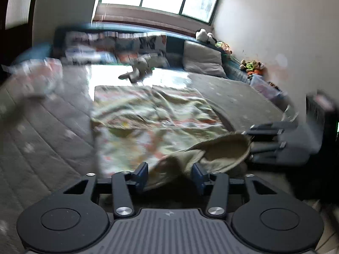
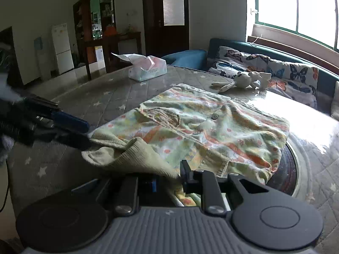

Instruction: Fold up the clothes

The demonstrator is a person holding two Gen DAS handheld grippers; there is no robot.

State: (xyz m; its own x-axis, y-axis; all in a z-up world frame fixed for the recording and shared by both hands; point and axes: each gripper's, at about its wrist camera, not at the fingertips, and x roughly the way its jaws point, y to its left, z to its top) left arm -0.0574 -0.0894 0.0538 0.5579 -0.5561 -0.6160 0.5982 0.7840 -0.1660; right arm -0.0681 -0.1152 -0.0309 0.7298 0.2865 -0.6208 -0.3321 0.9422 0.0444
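Indoors, a grey quilted mattress (image 2: pixel 110 97) with pale stars fills the room's middle; a white fridge (image 2: pixel 62 48) and a dark wooden door (image 2: pixel 165 14) stand far left, a tissue box (image 2: pixel 147 69) on the mattress's left part. The left gripper (image 2: pixel 84 135) enters from the left, jaws apart around the ribbed hem of the patterned jacket (image 2: pixel 211 127), which lies flat mid-mattress. The right gripper (image 2: pixel 169 178) has its jaws closed on the hem's near edge. A soft rabbit toy (image 2: pixel 243 81), butterfly pillows (image 2: pixel 292 74) and a bright window (image 2: pixel 296 4) lie rightward.
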